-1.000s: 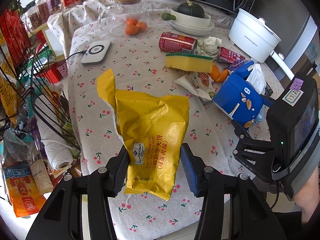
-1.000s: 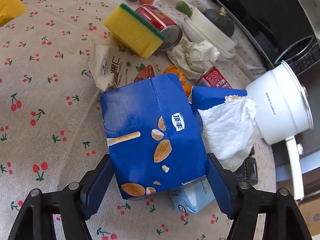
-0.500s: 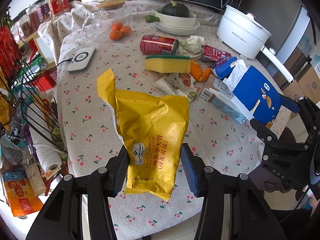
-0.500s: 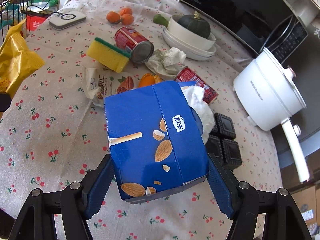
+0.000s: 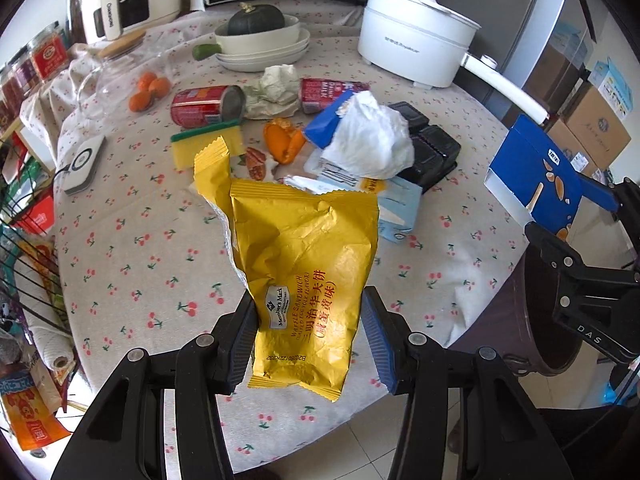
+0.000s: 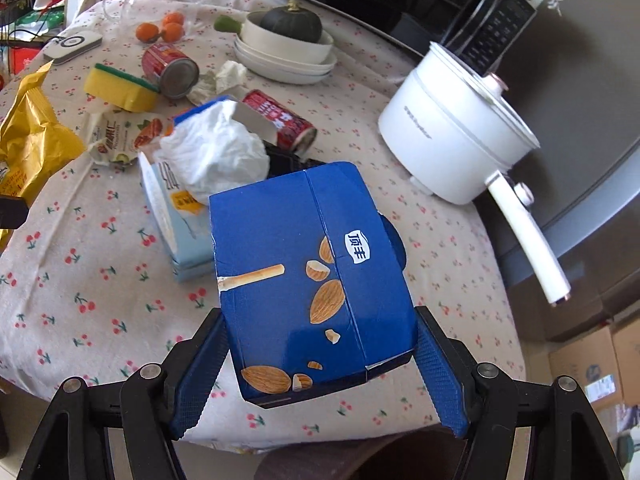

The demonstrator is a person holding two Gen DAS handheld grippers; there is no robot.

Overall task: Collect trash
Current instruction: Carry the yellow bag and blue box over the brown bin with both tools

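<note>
My left gripper (image 5: pixel 308 344) is shut on a yellow snack wrapper (image 5: pixel 308 268) and holds it up above the table's near edge. My right gripper (image 6: pixel 320 364) is shut on a blue almond-print carton (image 6: pixel 316 284), lifted off the table over its right edge; carton and gripper also show in the left wrist view (image 5: pixel 536 184). A dark brown bin (image 5: pixel 540 316) stands on the floor below the right gripper; its rim shows in the right wrist view (image 6: pixel 360 456). On the cherry-print tablecloth (image 5: pixel 140 240) lie a white crumpled bag (image 5: pixel 368 136), a pale blue carton (image 5: pixel 396 204) and two red cans (image 5: pixel 204 106).
A yellow sponge (image 5: pixel 204 146), orange peel (image 5: pixel 284 140), crumpled tissue (image 5: pixel 276 88), a black tray (image 5: pixel 432 148), a white pot (image 5: pixel 412 36) with long handle, stacked bowls with a squash (image 5: pixel 260 36) and a white charger (image 5: pixel 82 162) crowd the table. A wire rack (image 5: pixel 24 248) stands left.
Both grippers have pulled back and risen from the table with their loads. The right gripper has carried the blue carton out past the table's right edge, above the bin.
</note>
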